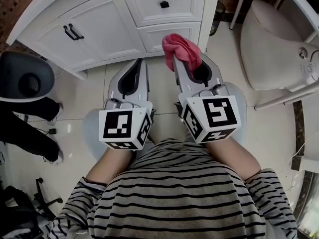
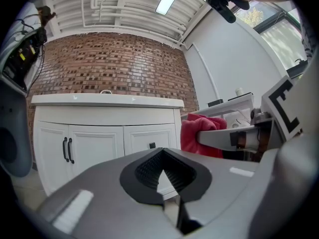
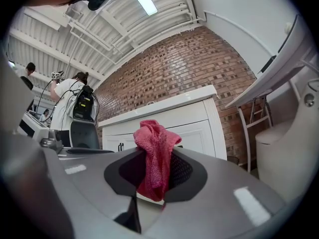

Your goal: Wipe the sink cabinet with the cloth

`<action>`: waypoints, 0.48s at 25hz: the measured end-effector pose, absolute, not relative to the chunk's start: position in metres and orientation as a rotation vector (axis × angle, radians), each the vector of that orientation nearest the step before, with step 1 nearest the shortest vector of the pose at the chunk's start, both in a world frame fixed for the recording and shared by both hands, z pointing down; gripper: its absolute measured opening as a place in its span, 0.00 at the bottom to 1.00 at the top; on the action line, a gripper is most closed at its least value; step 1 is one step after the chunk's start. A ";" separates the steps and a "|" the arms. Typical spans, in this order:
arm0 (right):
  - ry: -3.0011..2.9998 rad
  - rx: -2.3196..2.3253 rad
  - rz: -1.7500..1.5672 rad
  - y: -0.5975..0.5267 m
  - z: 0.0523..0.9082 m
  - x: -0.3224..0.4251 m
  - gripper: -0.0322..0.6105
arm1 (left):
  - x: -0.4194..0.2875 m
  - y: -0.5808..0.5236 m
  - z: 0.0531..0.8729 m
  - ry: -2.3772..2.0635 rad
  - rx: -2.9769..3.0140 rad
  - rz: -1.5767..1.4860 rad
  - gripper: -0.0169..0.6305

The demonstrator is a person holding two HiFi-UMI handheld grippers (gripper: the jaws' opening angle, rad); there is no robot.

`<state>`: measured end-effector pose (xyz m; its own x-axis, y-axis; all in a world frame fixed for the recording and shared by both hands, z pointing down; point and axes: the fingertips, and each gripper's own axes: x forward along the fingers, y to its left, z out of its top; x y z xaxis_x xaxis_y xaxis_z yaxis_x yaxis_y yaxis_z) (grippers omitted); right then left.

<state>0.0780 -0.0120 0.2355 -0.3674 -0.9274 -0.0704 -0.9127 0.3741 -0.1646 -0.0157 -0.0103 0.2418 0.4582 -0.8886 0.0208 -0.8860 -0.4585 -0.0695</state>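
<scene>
Head view: two tools point at the one white sink cabinet (image 1: 99,29), which has two black door handles (image 1: 73,32) and one drawer knob (image 1: 164,4). The right tool (image 1: 192,63) carries the single pink cloth (image 1: 180,49) near the drawers. The left tool (image 1: 138,63) is alongside it.

Left gripper view: its two jaws are pressed together with nothing between them.

Right gripper view: both jaws pinch the cloth, which bunches above them and hangs below.

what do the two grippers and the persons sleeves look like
The left gripper and right gripper match: long, tapered light-grey jaws with black ribbed pads inside. Each carries a white cube with black square markers. No cables show. The person's shirt and sleeves are black-and-white striped.
</scene>
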 end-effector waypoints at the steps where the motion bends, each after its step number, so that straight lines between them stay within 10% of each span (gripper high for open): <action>1: 2.476 -1.673 -0.152 -0.012 0.236 0.078 0.19 | -0.017 -0.010 0.242 1.613 -2.642 -0.083 0.03; 12: 2.479 -1.677 -0.201 -0.014 0.246 0.072 0.19 | -0.024 -0.012 0.250 1.638 -2.662 -0.106 0.03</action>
